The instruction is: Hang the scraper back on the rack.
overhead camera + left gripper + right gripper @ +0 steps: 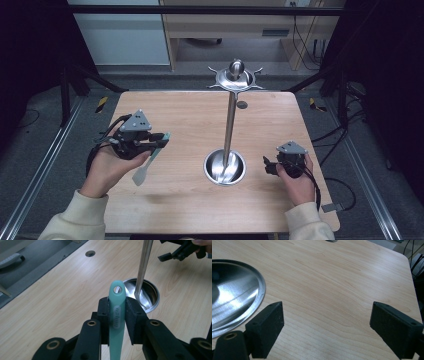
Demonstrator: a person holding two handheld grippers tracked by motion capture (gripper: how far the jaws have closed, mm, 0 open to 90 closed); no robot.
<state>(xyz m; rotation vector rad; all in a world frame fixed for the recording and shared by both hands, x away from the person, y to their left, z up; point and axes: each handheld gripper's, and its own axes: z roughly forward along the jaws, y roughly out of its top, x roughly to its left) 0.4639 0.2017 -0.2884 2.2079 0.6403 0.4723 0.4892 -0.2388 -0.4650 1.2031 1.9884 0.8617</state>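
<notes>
A teal-handled spatula (150, 162) hangs over the left of the wooden table (175, 115), its grey blade pointing down toward the near edge. My left gripper (161, 140) is shut on its handle. In the left gripper view the jaws pinch the teal handle (117, 315) just below its hanging hole. A steel utensil stand (229, 125) rises from a round dished base (225, 169) to a hooked top ring (235, 79). My right gripper (269, 166) rests right of the base, open and empty; my right gripper (325, 327) shows its jaws wide apart over bare wood.
A small round hole (242, 104) sits in the table behind the stand. The stand's base (148, 293) and pole (143, 265) lie ahead of the left gripper, and the base's rim (260, 290) is left of the right gripper. Dark frame rails and cables surround the table.
</notes>
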